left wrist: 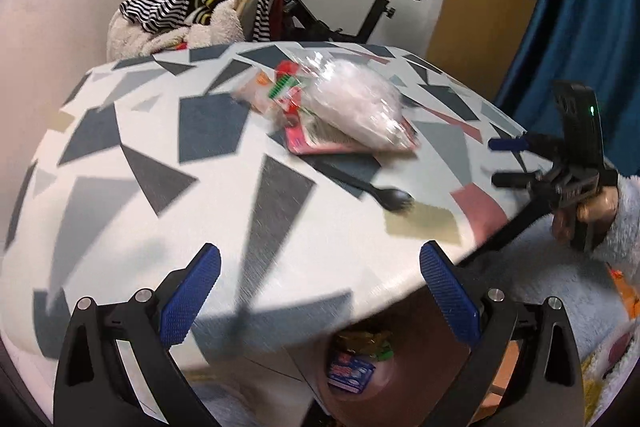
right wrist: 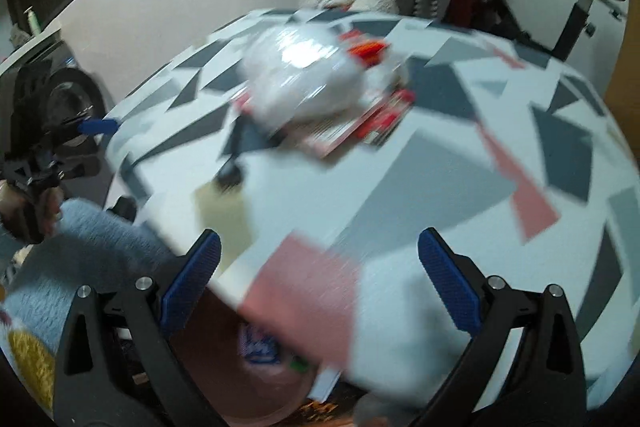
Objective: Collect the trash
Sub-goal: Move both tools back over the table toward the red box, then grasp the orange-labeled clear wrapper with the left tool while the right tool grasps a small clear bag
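A clear plastic bag (left wrist: pixel 354 103) lies on red and pink wrappers (left wrist: pixel 320 143) at the far middle of the patterned table (left wrist: pixel 160 147). A black plastic spoon (left wrist: pixel 376 193) lies just in front of them. My left gripper (left wrist: pixel 320 295) is open and empty over the table's near edge. My right gripper (left wrist: pixel 508 163) shows at the right, off the table's edge; in its own view it (right wrist: pixel 320 291) is open and empty above the table (right wrist: pixel 440 167). There the bag (right wrist: pixel 300 83) and wrappers (right wrist: pixel 360 127) are blurred. The left gripper (right wrist: pixel 86 147) shows at the left.
A brown bin (left wrist: pixel 360 367) with wrappers inside stands under the table's near edge, also in the right wrist view (right wrist: pixel 256 367). A chair piled with clothes (left wrist: pixel 192 7) and an exercise bike (left wrist: pixel 360 7) stand behind the table. A blue curtain (left wrist: pixel 580 7) hangs at the right.
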The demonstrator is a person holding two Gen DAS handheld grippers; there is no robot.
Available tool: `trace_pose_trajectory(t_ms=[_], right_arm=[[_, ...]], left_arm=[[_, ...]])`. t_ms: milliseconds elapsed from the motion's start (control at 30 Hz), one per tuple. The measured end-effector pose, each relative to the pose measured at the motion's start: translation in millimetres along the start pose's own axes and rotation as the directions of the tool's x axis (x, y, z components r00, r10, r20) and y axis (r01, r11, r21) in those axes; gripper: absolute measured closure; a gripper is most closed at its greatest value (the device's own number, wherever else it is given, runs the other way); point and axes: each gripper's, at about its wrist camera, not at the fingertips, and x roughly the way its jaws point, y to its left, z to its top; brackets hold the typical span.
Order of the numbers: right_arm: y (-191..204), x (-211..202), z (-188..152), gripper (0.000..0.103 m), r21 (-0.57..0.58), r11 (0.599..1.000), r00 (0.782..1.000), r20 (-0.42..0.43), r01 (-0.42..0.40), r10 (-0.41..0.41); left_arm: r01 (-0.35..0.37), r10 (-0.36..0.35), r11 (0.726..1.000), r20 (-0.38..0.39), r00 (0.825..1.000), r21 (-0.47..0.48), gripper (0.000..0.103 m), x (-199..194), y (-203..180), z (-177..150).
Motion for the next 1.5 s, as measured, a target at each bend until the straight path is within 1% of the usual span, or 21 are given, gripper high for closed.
trace_pose_trajectory(t_ms=[100, 167, 233, 267, 367, 500, 533, 600, 700, 733, 767, 867, 933, 1033, 1133, 1233, 1333, 1367, 1433, 1467, 1500], right_arm=[[-20.1, 7.9, 21.9, 0.007, 0.0, 0.999, 0.999, 0.025, 0.036, -0.036], [-36.3, 17.9, 41.3, 0.026, 0.004, 0.998, 0.998, 0.037, 0.056, -0.056], [-52.3, 30.0, 62.0, 0.029, 0.036, 0.998, 0.997, 0.054, 0.056, -0.058], [-56.8, 34.3, 68.5, 0.034, 0.045, 0.998, 0.997, 0.061, 0.048, -0.051], [-67.8, 57.1, 94.7, 0.044, 0.048, 0.997, 0.997, 0.061, 0.053, -0.056], [-70.5, 89.0, 119.2, 0.046, 0.038, 0.997, 0.997, 0.036, 0.061, -0.062], [-71.0, 101.1, 125.7, 0.047, 0.032, 0.997, 0.997, 0.021, 0.073, -0.074], [-69.7, 112.7, 130.7, 0.05, 0.02, 0.997, 0.997, 0.003, 0.079, -0.079], [-69.1, 128.7, 135.0, 0.06, 0.014, 0.997, 0.996, -0.021, 0.082, -0.082], [-70.9, 132.1, 135.5, 0.066, 0.027, 0.997, 0.997, -0.026, 0.07, -0.069], [-70.6, 133.6, 134.4, 0.073, 0.029, 0.998, 0.998, -0.028, 0.064, -0.064], [-70.3, 132.4, 129.6, 0.075, 0.02, 0.999, 0.999, -0.009, 0.044, -0.044], [-76.1, 129.3, 127.0, 0.076, 0.048, 0.999, 1.0, 0.009, 0.021, -0.021], [-91.5, 121.3, 124.7, 0.076, 0.129, 0.992, 0.998, 0.065, -0.017, 0.008], [-96.8, 119.2, 124.2, 0.077, 0.157, 0.987, 0.996, 0.082, -0.035, 0.023], [-93.9, 115.1, 122.8, 0.077, 0.152, 0.988, 0.993, 0.114, -0.035, 0.018], [-91.5, 113.4, 122.3, 0.077, 0.132, 0.99, 0.992, 0.122, -0.04, 0.023], [-90.4, 113.3, 122.1, 0.077, 0.124, 0.991, 0.993, 0.119, -0.041, 0.026], [-89.3, 113.6, 122.1, 0.077, 0.118, 0.992, 0.993, 0.116, -0.041, 0.027], [-89.2, 114.0, 122.3, 0.077, 0.117, 0.992, 0.993, 0.114, -0.042, 0.029], [-89.4, 114.0, 122.7, 0.077, 0.118, 0.992, 0.993, 0.113, -0.042, 0.029]], left_arm=[[-0.028, 0.028, 0.999, 0.006, 1.0, -0.018, 0.006, 5.6, 12.9, 18.2], [-0.033, 0.033, 0.998, 0.006, 0.999, -0.052, 0.006, 9.6, 24.0, 31.7], [-0.032, 0.033, 0.996, 0.008, 0.999, -0.086, 0.006, 13.3, 33.8, 42.6], [-0.031, 0.033, 0.994, 0.009, 0.999, -0.106, 0.006, 15.5, 39.3, 48.9], [-0.033, 0.035, 0.988, 0.016, 0.999, -0.151, 0.006, 22.0, 52.4, 65.0], [-0.027, 0.031, 0.981, 0.017, 0.999, -0.194, 0.006, 31.1, 63.4, 81.2], [-0.023, 0.027, 0.978, 0.017, 0.999, -0.208, 0.006, 34.4, 66.6, 86.0], [-0.014, 0.017, 0.973, 0.014, 1.0, -0.228, 0.006, 39.8, 71.5, 91.9], [0.004, -0.002, 0.968, 0.006, 1.0, -0.251, 0.006, 48.7, 76.5, 101.5], [0.005, -0.004, 0.968, 0.004, 1.0, -0.252, 0.006, 50.5, 76.6, 103.3], [0.007, -0.007, 0.968, 0.001, 1.0, -0.252, 0.009, 53.2, 77.0, 106.4], [0.011, -0.013, 0.964, -0.007, 1.0, -0.266, 0.015, 61.5, 80.4, 111.8], [0.018, -0.021, 0.957, -0.007, 1.0, -0.288, 0.016, 66.5, 83.7, 113.7], [0.028, -0.033, 0.942, -0.009, 0.999, -0.334, 0.02, 75.1, 89.8, 114.6], [0.029, -0.04, 0.931, -0.022, 0.999, -0.364, 0.024, 85.5, 92.9, 116.5], [0.044, -0.061, 0.908, -0.027, 0.998, -0.416, 0.028, 97.2, 99.8, 121.9], [0.055, -0.081, 0.872, -0.032, 0.996, -0.485, 0.03, 114.8, 111.5, 134.2], [0.06, -0.094, 0.851, -0.04, 0.995, -0.522, 0.031, 125.7, 116.6, 140.0], [0.071, -0.123, 0.818, -0.053, 0.991, -0.571, 0.032, 140.7, 122.7, 145.5], [0.085, -0.151, 0.793, -0.059, 0.987, -0.604, 0.032, 150.8, 125.4, 148.0], [0.095, -0.17, 0.773, -0.061, 0.984, -0.627, 0.032, 159.4, 126.5, 150.6]])
